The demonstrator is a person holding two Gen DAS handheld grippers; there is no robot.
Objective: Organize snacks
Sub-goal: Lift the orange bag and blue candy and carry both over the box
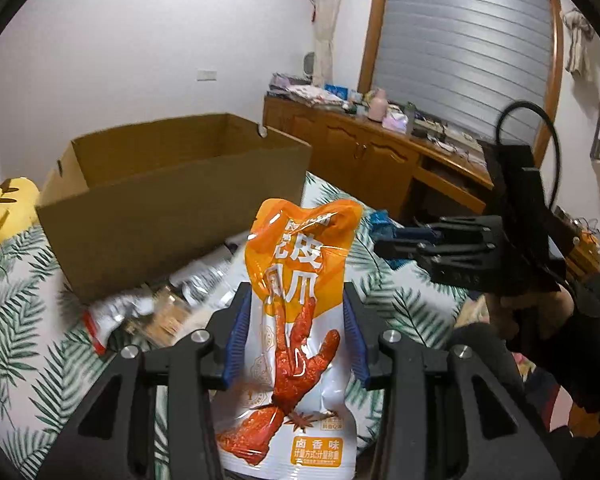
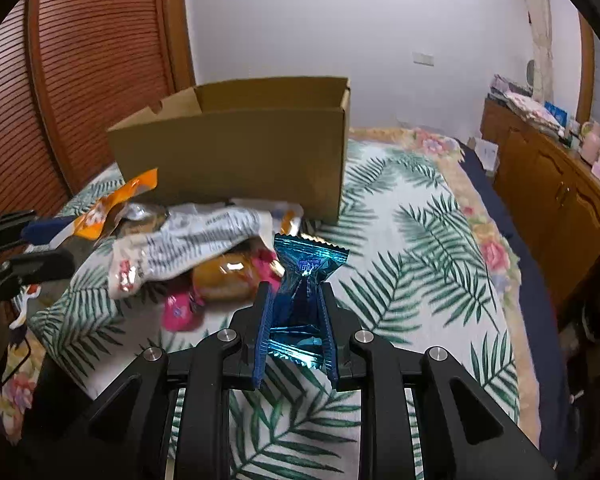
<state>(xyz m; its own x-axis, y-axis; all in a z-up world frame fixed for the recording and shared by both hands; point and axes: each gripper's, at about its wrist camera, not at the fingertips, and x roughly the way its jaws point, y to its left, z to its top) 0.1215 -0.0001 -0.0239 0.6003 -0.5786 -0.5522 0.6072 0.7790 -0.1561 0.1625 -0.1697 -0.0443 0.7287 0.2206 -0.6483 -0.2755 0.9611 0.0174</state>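
Both grippers loaded, open brown cardboard box (image 2: pixel 236 152) waiting (its inside is hidden).
Left gripper (image 1: pixel 296 344) clamps the orange-and-white chicken-feet snack pouch (image 1: pixel 296 320); right gripper (image 2: pixel 294 312) pinches the shiny blue foil wrapper (image 2: pixel 304 280); a snack pile (image 2: pixel 192 252) remains on the leaf-print bedspread (image 2: pixel 412 248).

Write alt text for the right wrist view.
The right gripper pinches a shiny blue snack packet above a leaf-print bedspread. Behind it, more snack packets lie heaped before an open cardboard box.
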